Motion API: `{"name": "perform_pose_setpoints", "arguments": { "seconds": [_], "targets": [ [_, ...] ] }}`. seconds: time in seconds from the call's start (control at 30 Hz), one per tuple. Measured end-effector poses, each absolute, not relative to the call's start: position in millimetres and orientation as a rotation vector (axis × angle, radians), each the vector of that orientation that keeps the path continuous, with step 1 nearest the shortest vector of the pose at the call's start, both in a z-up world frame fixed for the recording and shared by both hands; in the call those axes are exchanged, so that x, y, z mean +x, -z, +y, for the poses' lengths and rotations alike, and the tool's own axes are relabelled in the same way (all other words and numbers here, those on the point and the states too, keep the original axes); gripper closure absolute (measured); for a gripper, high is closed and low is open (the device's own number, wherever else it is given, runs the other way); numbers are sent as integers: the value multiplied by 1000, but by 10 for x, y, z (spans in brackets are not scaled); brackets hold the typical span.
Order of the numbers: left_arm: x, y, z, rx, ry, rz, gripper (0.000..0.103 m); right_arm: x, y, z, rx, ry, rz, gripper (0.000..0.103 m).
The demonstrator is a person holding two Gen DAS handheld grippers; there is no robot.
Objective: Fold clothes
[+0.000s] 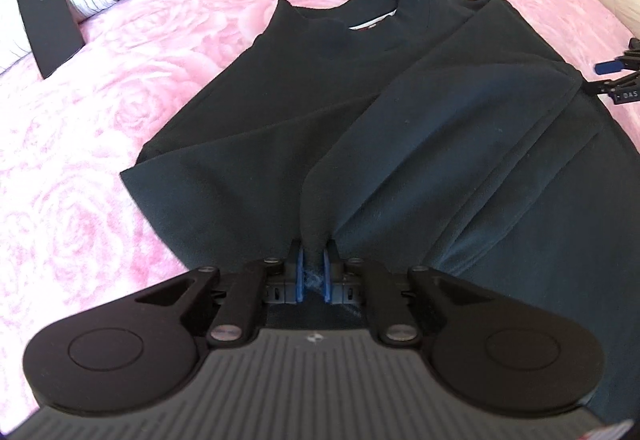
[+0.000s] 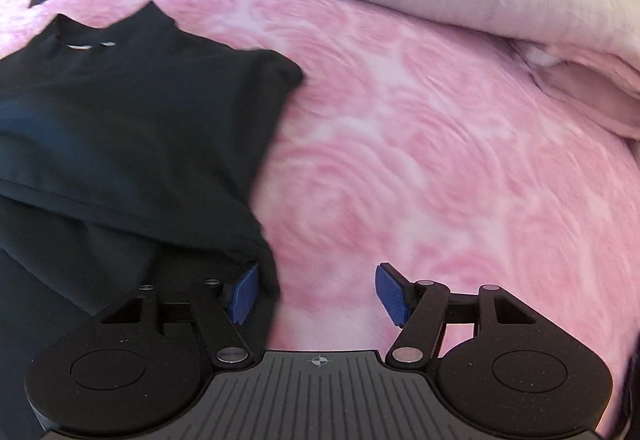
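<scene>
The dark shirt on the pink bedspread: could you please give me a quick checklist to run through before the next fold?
1. Left gripper shut on a pinch of the dark shirt: ok.
2. Right gripper open, nothing between its pads: ok.
3. Shirt lying smooth: not ok, ridges and a loose layer on one side.
4. Collar in view: ok.
5. Pink bedspread beside the shirt bare: ok.
6. Hem position: cannot tell.

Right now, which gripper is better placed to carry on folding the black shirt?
Probably the left gripper: it is shut on a pinched fold of the shirt. The right gripper is open over the pink bedspread, holding nothing, beside the shirt's edge.
</scene>
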State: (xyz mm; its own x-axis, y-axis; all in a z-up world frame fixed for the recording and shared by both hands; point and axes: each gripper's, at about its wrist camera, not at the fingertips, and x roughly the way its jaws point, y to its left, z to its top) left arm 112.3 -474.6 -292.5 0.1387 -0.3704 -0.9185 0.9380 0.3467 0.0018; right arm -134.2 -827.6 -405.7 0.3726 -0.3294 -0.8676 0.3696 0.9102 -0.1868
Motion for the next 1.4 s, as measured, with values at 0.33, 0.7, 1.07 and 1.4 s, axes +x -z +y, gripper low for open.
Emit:
{"name": "perform_pose_setpoints", "arguments": {
  "seconds": [0.33, 0.7, 1.07, 1.4],
  "targets": [
    [60, 2425, -4134, 795, 967, 905, 58, -1842, 3624, -7746, 18, 238, 1108, 40],
    [-2236, 2549, -3271, 1172, 1173, 744, 40, -3267, 3771, -6329, -508, -294, 1102, 40],
    [-2985, 3061, -2625, 1324, 1236, 582, 40, -3928, 4010, -5937, -622, -181, 1056, 40],
    [-3308, 3291, -2442, 1564, 1296, 181, 48, -4232, 3996, -5562, -717, -252, 950, 40]
  ]
}}
